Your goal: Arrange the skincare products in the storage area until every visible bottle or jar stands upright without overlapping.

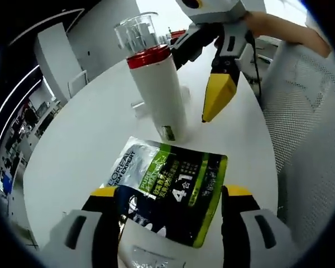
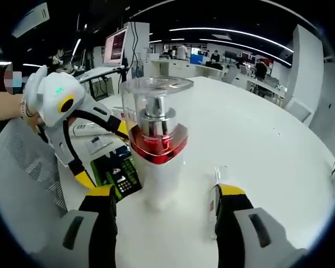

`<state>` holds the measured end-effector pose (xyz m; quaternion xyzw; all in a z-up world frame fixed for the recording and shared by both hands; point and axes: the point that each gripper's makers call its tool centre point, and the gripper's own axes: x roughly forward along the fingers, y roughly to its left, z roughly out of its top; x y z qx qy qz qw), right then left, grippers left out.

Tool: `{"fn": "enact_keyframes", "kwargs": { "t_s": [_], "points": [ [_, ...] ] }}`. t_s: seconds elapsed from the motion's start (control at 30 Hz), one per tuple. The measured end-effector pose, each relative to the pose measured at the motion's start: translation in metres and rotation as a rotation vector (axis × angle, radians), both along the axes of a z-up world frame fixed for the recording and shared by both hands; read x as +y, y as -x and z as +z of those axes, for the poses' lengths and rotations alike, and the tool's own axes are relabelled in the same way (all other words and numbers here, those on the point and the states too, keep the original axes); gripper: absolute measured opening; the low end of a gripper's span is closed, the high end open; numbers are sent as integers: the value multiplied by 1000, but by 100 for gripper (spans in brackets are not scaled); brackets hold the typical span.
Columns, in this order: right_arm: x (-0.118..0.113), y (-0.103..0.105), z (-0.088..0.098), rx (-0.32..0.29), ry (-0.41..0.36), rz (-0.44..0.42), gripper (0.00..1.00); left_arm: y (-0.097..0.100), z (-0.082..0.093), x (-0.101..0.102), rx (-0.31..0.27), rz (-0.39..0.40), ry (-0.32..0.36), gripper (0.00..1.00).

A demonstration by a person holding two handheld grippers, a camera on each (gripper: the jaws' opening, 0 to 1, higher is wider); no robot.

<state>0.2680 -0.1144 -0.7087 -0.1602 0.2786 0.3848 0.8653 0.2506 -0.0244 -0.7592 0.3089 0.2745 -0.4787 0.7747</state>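
**Sachet between the left jaws, pump bottle upright on the white table**

Closest to the left gripper's camera lies a dark green-and-black sachet (image 1: 167, 190), flat on the round white table (image 1: 72, 162), its lower edge sitting between the 2 yellow-tipped jaws of the left gripper (image 1: 170, 192). Those jaws are spread wide to either side of the packet, and I cannot tell whether either one touches it.

Just beyond the sachet stands a tall white pump bottle (image 1: 159, 92) with a red collar and a clear cap, upright. In the right gripper view the same bottle (image 2: 156, 151) rises just ahead of the right gripper (image 2: 164, 192), whose jaws are parted with nothing between them. A small clear tube (image 2: 214, 195) lies on the table by the right-hand jaw. The sachet (image 2: 116, 176) lies left of the bottle, with the left gripper (image 2: 103, 153) over it.
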Motion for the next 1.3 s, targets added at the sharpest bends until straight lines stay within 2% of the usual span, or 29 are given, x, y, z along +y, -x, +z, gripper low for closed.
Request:
{"fn": "enact_keyframes", "kwargs": {
  "t_s": [0.37, 0.8, 1.3],
  "points": [
    [1, -2, 2, -1, -8, -1, 71, -5, -2, -3, 49, -2, 24, 64],
    [1, -2, 1, 12, -16, -1, 71, -18, -2, -2, 64, 0, 31, 65],
    [4, -1, 2, 11, -18, 8, 71, -35, 1, 0, 61, 11, 37, 59]
  ]
}}
